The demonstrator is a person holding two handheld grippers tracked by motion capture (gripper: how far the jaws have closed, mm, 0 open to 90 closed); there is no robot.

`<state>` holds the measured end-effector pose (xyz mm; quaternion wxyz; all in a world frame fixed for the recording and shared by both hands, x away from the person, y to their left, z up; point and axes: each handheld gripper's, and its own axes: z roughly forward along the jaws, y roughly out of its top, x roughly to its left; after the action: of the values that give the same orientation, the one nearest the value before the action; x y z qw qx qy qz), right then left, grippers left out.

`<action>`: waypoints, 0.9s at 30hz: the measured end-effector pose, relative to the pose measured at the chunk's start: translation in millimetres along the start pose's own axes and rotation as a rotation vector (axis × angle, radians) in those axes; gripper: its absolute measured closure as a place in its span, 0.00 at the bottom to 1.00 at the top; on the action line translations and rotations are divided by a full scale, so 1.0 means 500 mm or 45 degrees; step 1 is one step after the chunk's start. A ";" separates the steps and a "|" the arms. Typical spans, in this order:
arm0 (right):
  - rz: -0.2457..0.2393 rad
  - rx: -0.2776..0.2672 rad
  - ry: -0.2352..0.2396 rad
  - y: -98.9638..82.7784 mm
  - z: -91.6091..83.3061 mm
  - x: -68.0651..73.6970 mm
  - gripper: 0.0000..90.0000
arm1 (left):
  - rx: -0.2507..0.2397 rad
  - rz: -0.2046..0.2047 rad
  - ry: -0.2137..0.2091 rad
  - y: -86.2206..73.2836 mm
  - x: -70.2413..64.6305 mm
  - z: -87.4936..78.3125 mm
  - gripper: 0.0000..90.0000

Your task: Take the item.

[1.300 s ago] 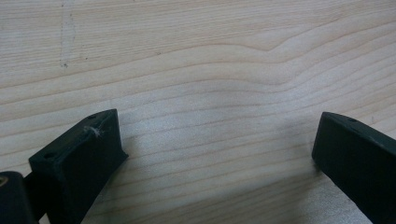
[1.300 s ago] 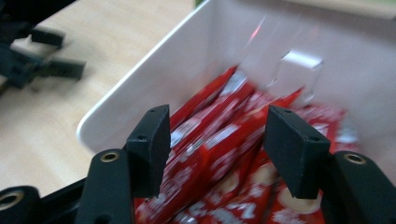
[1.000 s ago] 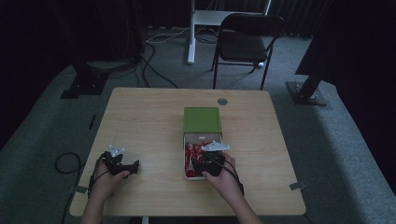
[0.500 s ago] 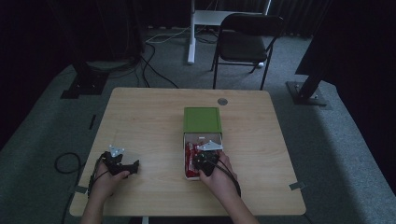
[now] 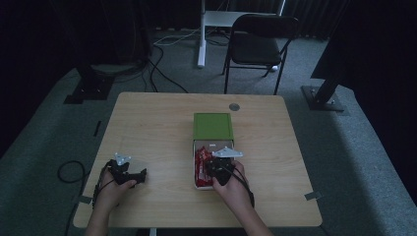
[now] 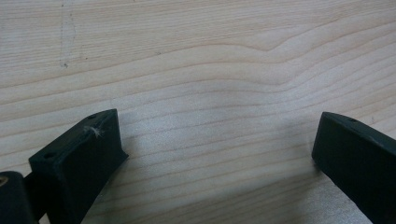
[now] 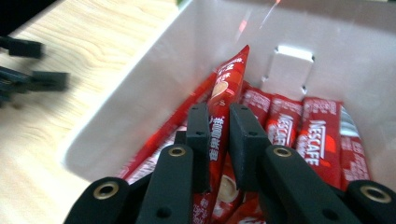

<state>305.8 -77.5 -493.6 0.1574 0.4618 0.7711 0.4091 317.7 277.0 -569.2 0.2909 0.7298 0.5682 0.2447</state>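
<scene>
Right gripper [image 7: 218, 128]: jaws, just closing, now pinch one red coffee stick [image 7: 223, 112] inside the white box [image 7: 140, 88], w/ its long axis running up between the jaws, tip tilted toward box's far wall. Approx. four more sachets [image 7: 322, 135] lie flat alongside. Left gripper [image 6: 215, 140]: jaws apart, nothing between, over the table [image 6: 196, 56].

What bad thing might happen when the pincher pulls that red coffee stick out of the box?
The right gripper pinches one red sachet that stands tilted among the other sachets, so a neighbour might get dragged up too. The thin packet may slip out of the narrow grip. The white box isn't held; the left gripper rests open on the table, so the box might shift.
</scene>
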 end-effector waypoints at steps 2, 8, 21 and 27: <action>0.001 -0.013 0.009 0.004 -0.009 0.002 0.88 | 0.000 0.000 0.000 0.000 0.000 0.000 0.03; 0.007 -0.034 0.036 0.008 -0.032 -0.001 0.88 | 0.001 0.000 0.000 0.000 0.000 0.000 0.03; 0.011 -0.182 0.103 0.026 -0.084 -0.009 0.88 | 0.002 0.000 0.000 0.000 0.000 0.000 0.03; 0.016 -0.239 0.105 0.038 -0.100 -0.018 0.88 | 0.002 0.000 0.000 0.000 0.000 0.000 0.03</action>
<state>290.6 -104.9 -449.1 0.1656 0.4324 0.7323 0.4993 317.7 277.0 -569.0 0.2901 0.7301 0.5684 0.2443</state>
